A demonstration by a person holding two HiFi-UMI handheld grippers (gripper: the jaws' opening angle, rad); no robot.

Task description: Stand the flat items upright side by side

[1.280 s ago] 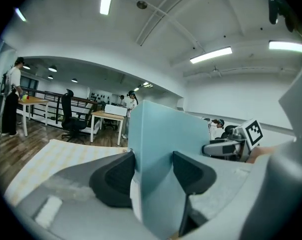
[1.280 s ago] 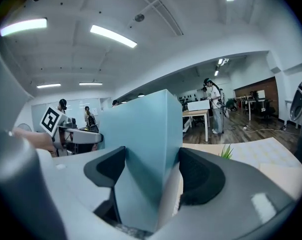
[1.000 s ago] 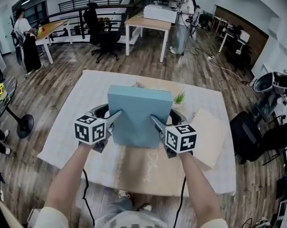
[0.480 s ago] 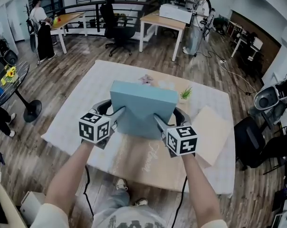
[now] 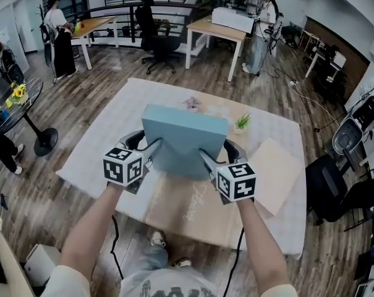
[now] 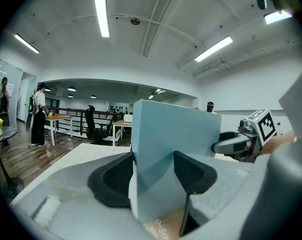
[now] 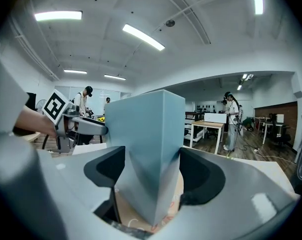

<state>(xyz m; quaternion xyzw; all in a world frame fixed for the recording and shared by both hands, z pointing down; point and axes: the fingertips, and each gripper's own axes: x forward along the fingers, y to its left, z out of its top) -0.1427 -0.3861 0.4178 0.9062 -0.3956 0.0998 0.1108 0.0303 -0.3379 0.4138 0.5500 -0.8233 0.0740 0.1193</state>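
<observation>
Box at frame centre over worktop; left tongs and right tongs each clench a lower corner.

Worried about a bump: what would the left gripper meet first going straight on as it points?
The blue box, clamped by the left gripper; beyond it, depth unclear.
</observation>
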